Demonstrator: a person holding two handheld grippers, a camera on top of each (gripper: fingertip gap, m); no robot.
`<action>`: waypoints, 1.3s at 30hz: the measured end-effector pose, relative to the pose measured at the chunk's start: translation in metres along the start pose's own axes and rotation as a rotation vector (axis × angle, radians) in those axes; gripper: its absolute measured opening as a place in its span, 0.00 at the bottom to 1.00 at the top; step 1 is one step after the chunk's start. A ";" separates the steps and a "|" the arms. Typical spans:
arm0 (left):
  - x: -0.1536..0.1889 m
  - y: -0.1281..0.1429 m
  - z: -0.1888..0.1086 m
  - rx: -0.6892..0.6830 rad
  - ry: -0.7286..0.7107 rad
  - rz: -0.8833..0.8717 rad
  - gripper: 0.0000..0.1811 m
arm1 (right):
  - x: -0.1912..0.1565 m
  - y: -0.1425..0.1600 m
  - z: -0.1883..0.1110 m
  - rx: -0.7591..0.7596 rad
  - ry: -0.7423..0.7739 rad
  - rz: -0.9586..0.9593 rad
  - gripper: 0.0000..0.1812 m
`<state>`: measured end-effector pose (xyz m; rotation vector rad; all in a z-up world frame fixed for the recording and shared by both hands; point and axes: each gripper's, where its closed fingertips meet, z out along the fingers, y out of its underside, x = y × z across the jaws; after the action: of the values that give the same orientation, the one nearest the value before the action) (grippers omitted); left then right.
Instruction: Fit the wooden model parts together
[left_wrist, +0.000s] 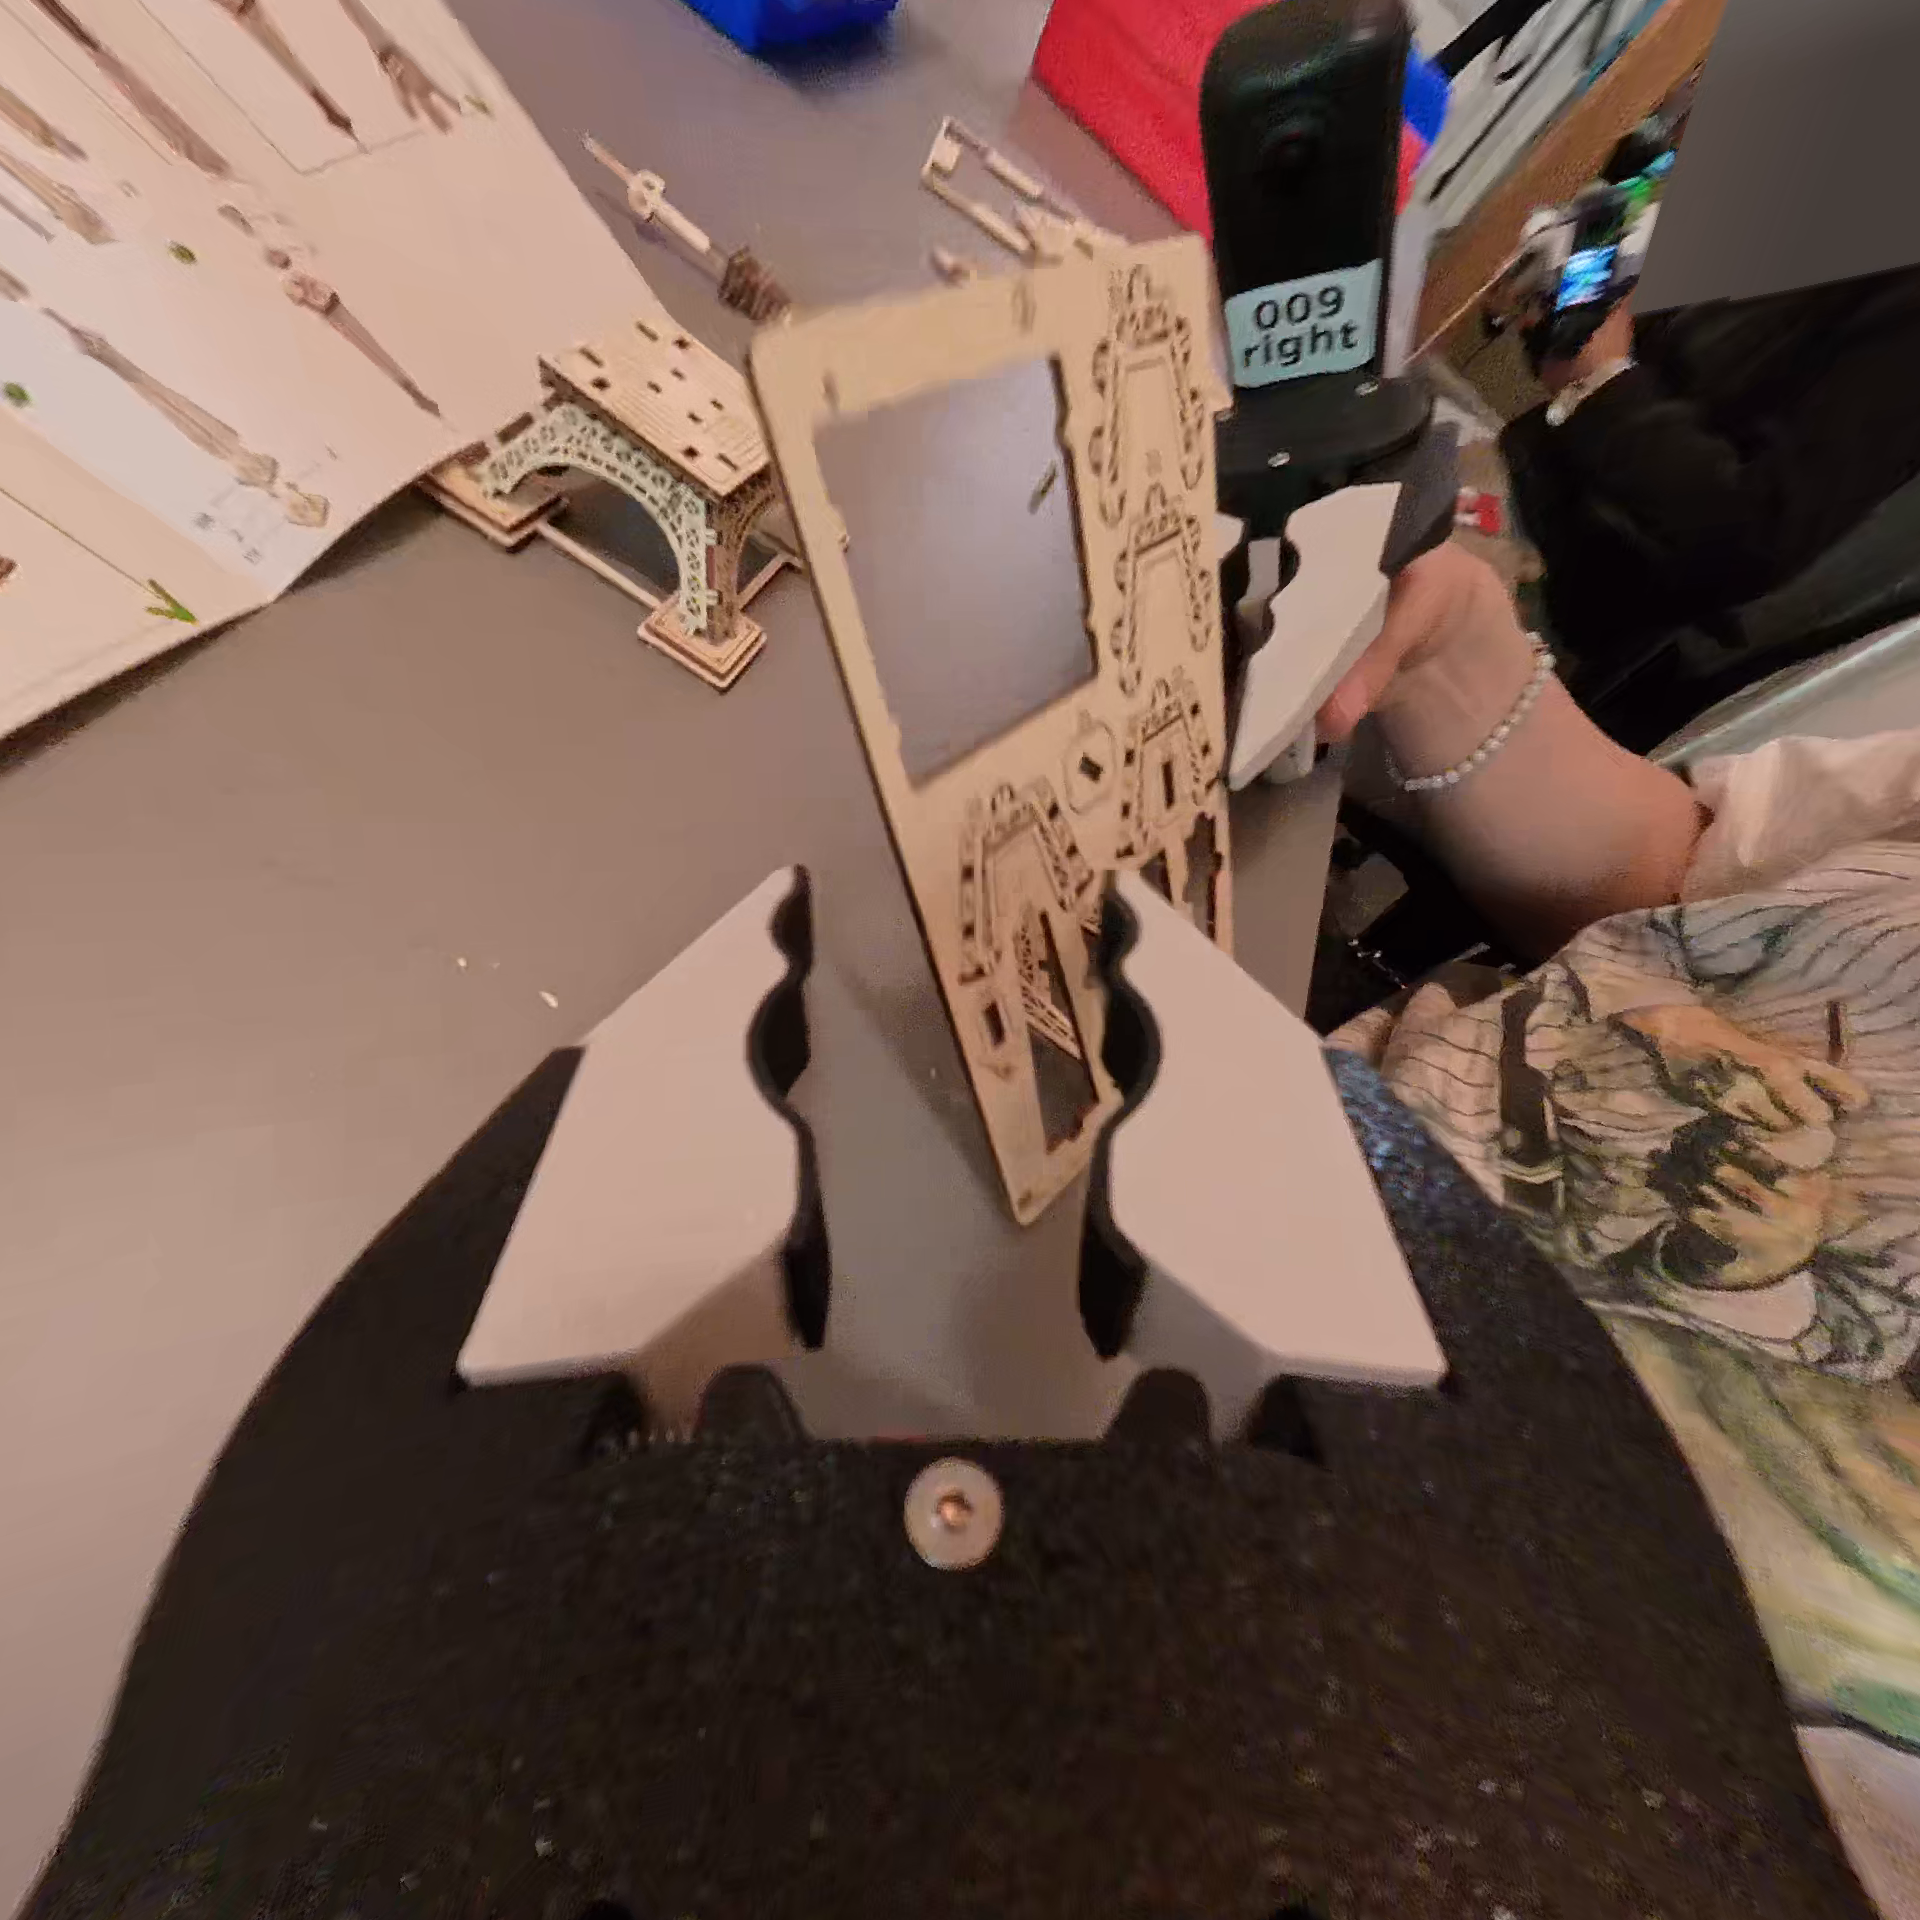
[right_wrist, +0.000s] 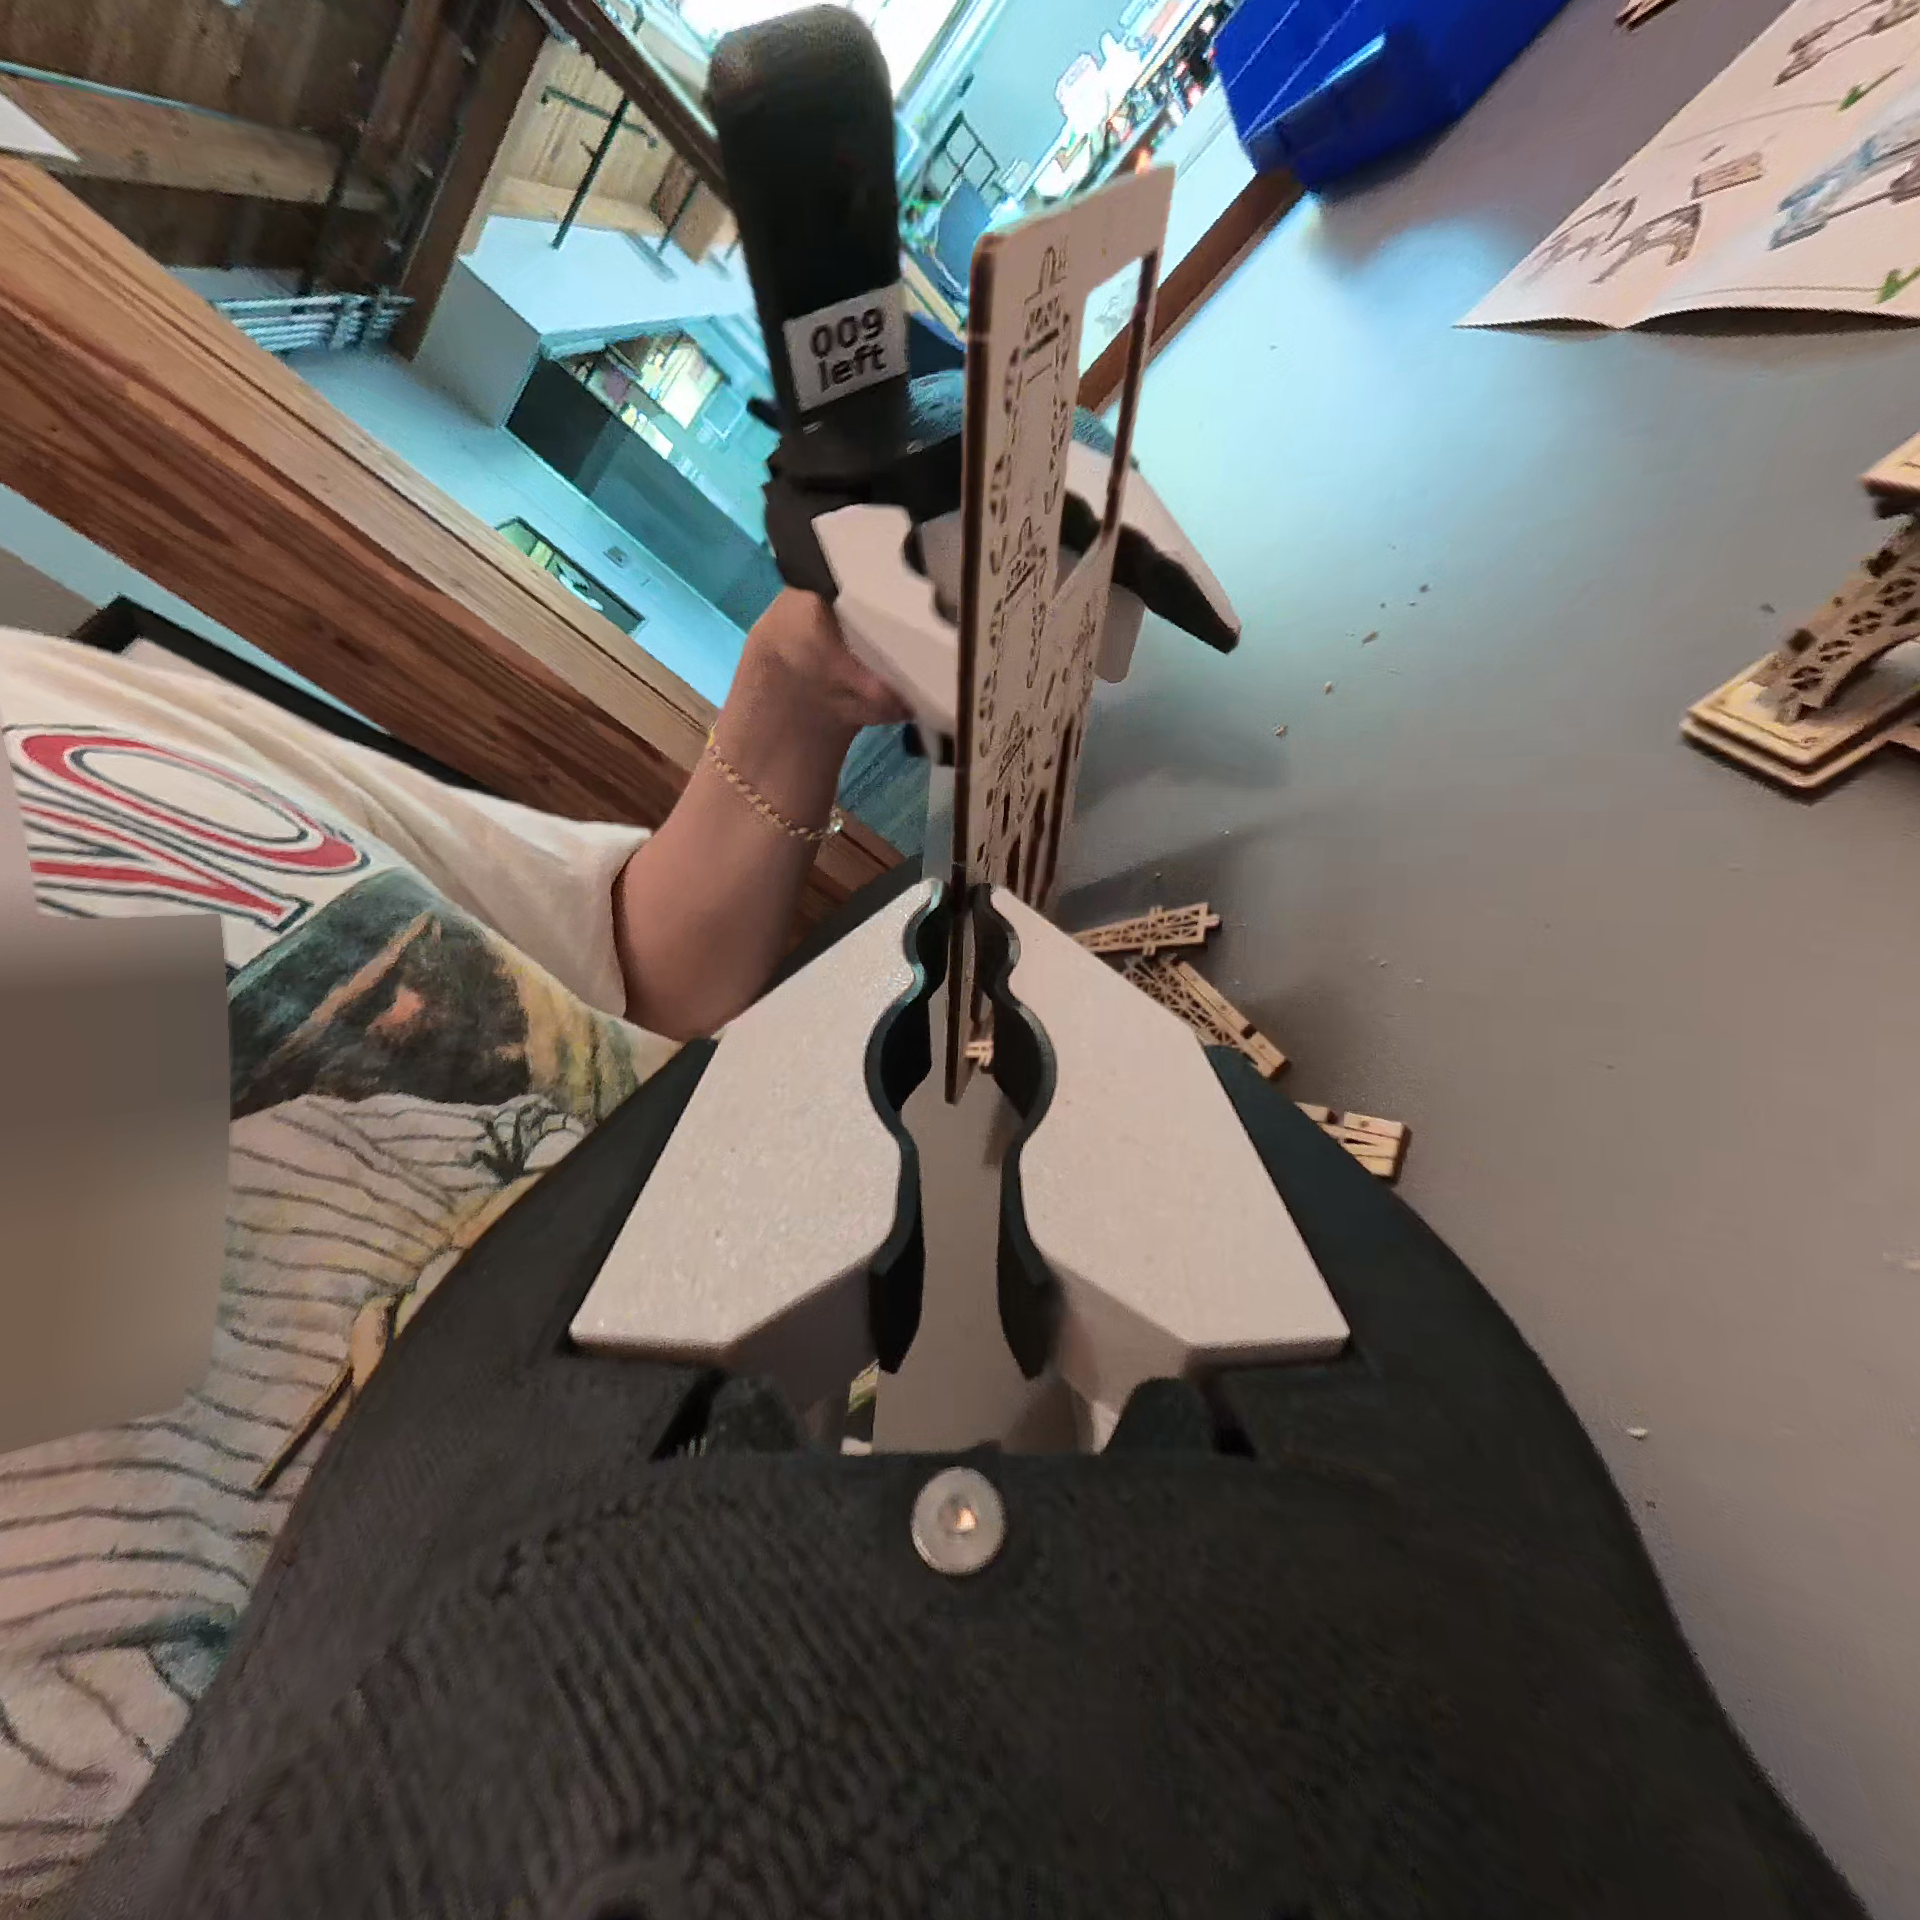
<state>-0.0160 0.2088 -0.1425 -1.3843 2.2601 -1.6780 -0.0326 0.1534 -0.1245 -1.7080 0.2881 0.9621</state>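
Left wrist view, left tongs (left_wrist: 951, 904) spread wide, gripping nothing, wooden sheet (left_wrist: 997, 665) upright between them, tower base (left_wrist: 644, 488) on counter (left_wrist: 312, 831), right wrist view, right tongs (right_wrist: 961, 909) pinched on sheet (right_wrist: 1023, 582) edge, loose parts (right_wrist: 1184, 977) on counter (right_wrist: 1507, 831).

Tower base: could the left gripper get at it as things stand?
Probably yes. The left gripper is open, and the table toward the tower base looks bare. The sheet, clamped by the right gripper, stands between its fingers, so it must back off first.
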 end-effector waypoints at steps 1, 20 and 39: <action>0.001 -0.001 -0.001 0.014 0.038 0.005 0.25 | -0.001 0.002 0.001 -0.011 -0.001 -0.010 0.01; 0.013 -0.044 -0.028 0.226 0.563 -0.048 0.00 | 0.014 -0.028 -0.031 0.151 0.198 -0.181 0.04; 0.026 -0.054 -0.053 0.398 0.667 0.031 0.00 | 0.008 -0.017 0.046 -0.008 0.165 -0.265 0.00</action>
<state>-0.0229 0.2309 -0.0662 -0.7695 1.9695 -2.6871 -0.0380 0.2023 -0.1215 -1.7841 0.1597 0.6308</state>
